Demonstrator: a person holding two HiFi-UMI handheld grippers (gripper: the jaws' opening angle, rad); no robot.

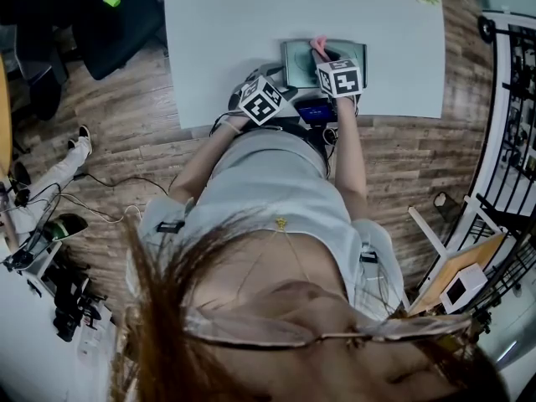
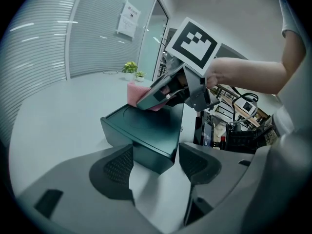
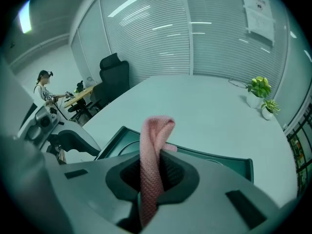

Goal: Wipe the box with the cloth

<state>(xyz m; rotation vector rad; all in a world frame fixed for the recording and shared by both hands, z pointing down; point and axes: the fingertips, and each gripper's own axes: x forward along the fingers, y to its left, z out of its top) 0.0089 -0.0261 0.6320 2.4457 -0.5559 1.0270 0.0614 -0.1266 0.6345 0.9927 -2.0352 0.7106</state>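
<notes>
A dark green box (image 1: 303, 59) lies near the front edge of the light grey table (image 1: 226, 23). My right gripper (image 3: 155, 175) is shut on a folded pink cloth (image 3: 155, 140) and holds it over the box's top (image 3: 214, 157). In the left gripper view that gripper's fingers (image 2: 155, 95) press the cloth (image 2: 134, 90) down on the lid (image 2: 146, 123). My left gripper (image 2: 156, 167) stands open, with the box's near corner between its fingertips. There is a slim gap at the right pad (image 2: 195, 164). In the head view, both marker cubes sit by the box's near side.
Two small potted plants (image 3: 261, 99) stand at the table's far corner. A black office chair (image 1: 117, 15) is off the table's left side. Another person (image 3: 45, 94) is at a desk in the background. Cables (image 1: 100, 212) lie on the wooden floor, and a black railing (image 1: 511, 124) is at right.
</notes>
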